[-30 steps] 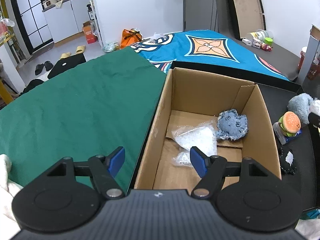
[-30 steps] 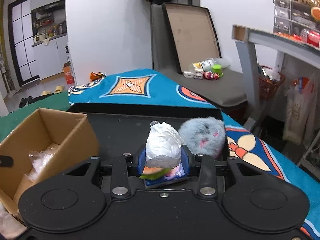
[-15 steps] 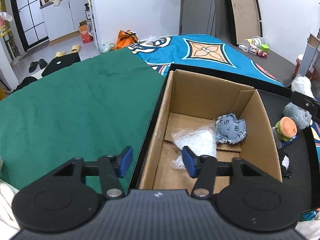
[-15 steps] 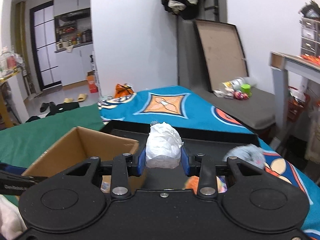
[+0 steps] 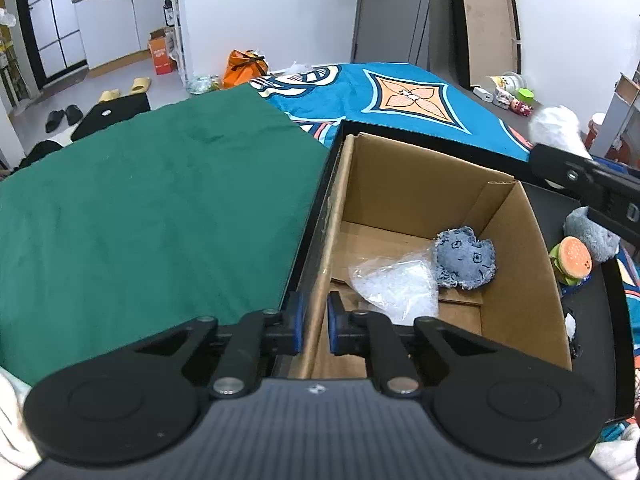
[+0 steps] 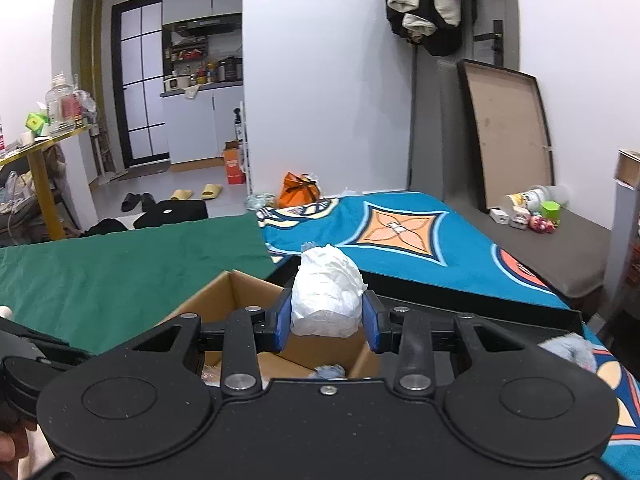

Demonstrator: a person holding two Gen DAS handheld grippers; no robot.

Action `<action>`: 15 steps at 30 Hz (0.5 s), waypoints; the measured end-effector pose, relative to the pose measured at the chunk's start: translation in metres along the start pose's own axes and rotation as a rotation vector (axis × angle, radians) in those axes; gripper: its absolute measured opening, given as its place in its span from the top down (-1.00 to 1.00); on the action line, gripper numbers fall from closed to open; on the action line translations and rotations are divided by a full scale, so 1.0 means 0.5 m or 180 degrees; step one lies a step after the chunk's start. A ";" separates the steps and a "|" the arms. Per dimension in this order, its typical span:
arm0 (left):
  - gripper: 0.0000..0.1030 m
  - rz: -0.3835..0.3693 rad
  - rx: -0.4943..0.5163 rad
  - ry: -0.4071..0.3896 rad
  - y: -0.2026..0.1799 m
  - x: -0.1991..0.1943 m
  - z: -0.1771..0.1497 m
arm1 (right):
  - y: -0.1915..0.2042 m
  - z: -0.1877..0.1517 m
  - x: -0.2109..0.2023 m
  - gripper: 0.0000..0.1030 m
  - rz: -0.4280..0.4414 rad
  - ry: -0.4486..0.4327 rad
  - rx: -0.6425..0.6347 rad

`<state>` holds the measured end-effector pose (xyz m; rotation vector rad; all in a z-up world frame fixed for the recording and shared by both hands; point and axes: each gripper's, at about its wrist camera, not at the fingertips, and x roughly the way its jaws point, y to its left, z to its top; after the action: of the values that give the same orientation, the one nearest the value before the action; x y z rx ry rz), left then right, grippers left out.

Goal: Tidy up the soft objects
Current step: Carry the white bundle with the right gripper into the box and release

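The white crumpled bundle [image 6: 327, 292] is the soft thing being put away now. The right gripper [image 6: 326, 322] squeezes it between its 2 blue pads [image 6: 281, 324], and it sticks up above them. It hangs in the air over the far right side of the cardboard box [image 5: 404, 184]. In the left view the bundle shows as a blurry white blob, high up beside the box.

The left gripper [image 5: 315, 329] is pinched onto the near left wall of the box, 1 pad on each side of the cardboard. It looks like it is holding the box so it does not slide.

I think the job now is to drop the bundle in the box. To do it well, bring the bundle over the open middle and go down a bit before letting go. Let go too early and it may fall on the black tray [image 5: 592, 320].

Inside the box lie a blue denim plush [image 5: 466, 260] and a clear plastic bag [image 5: 396, 284], touching each other. There is bare floor in the far left part.

Outside, on the tray at the right, wait a burger toy [image 5: 571, 258] and a grey fluffy toy [image 5: 588, 232], just beside each other. The right wall of the box stands between them and the inside. A green cloth [image 5: 152, 208] covers the left side.
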<state>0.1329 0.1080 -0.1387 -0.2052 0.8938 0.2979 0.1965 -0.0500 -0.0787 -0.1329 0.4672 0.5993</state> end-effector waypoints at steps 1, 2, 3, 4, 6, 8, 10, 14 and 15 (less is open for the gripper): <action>0.79 -0.0020 0.0002 0.0007 0.002 0.000 0.001 | 0.005 0.003 0.003 0.31 0.0021 -0.0009 -0.0009; 0.79 -0.0035 0.0009 0.0011 0.004 0.000 0.001 | 0.012 0.006 0.006 0.31 0.0049 -0.0022 -0.0019; 0.79 -0.0049 0.0013 0.0018 0.005 0.000 0.002 | 0.020 0.010 0.009 0.31 0.0084 -0.0047 -0.0028; 0.79 -0.0065 0.0008 0.0023 0.006 0.000 0.003 | 0.028 0.012 0.009 0.30 0.0122 -0.0078 -0.0039; 0.79 -0.0085 0.0002 0.0037 0.008 -0.001 0.006 | 0.041 0.015 0.016 0.18 0.0204 -0.0117 -0.0098; 0.79 -0.0092 0.0009 0.0048 0.008 -0.001 0.006 | 0.049 0.015 0.026 -0.26 0.0227 -0.0070 -0.0163; 0.79 -0.0102 0.0014 0.0056 0.007 -0.001 0.006 | 0.049 0.009 0.026 -0.37 0.0245 -0.0064 -0.0161; 0.77 -0.0074 -0.0020 0.0049 0.011 -0.002 0.007 | 0.041 -0.007 0.026 -0.37 0.0243 0.0071 -0.0115; 0.78 -0.0084 -0.0039 0.0056 0.013 -0.003 0.007 | 0.039 -0.010 0.025 -0.37 0.0233 0.0099 -0.0105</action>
<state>0.1327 0.1149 -0.1357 -0.2309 0.9062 0.2775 0.1925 -0.0290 -0.0889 -0.1572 0.4941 0.6775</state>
